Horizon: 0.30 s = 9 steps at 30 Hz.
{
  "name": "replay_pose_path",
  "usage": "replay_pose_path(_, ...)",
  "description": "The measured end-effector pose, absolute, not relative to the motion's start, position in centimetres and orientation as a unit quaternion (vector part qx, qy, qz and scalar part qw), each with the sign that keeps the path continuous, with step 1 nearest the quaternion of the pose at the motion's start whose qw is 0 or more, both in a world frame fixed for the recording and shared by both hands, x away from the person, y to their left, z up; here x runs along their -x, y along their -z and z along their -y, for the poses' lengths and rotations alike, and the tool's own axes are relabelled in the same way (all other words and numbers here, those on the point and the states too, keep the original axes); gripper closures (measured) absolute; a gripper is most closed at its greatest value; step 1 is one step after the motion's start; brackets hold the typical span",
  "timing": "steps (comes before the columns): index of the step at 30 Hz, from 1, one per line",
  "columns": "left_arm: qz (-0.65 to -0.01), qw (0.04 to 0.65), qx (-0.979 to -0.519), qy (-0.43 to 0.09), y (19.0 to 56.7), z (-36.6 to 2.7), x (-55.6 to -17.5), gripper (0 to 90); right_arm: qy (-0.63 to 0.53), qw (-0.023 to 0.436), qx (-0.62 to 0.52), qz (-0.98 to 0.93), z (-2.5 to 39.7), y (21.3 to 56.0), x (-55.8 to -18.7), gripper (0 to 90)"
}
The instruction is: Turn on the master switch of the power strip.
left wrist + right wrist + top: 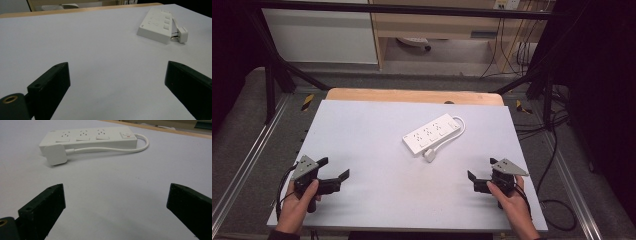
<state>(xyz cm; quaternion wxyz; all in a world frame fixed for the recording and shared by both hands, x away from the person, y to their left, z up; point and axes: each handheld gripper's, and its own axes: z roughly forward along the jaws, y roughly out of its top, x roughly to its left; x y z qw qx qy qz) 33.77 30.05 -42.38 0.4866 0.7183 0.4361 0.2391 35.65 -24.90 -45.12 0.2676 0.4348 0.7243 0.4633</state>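
The power strip (432,133) is a white, flat, oblong block with three socket groups along its top face and a switch with a red mark at one end. A short white cord (451,138) leaves the switch end, loops back along one long side and ends in a white plug (429,155) lying on the worktop (372,150) just beside the strip's other end. The strip lies flat near the worktop's middle, its long axis running diagonally from near-left to far-right in the high view. The left gripper (334,172) and the right gripper (482,170) rest near the front corners, well apart from the strip, each with jaws spread and holding nothing.
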Motion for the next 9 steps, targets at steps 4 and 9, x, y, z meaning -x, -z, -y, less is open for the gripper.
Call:
replay_pose_path(4,-0.436,0.486,-0.718,-0.24,42.4,-30.0,-33.8,6.1,-0.448,0.285,-0.433,-0.729,24.8,45.5,-36.8,3.4)
replay_pose_path(9,-0.437,0.486,-0.718,-0.24,42.4,-30.1,-33.8,6.1,-0.431,0.292,-0.445,-0.729,24.8,45.7,-37.9,4.2)
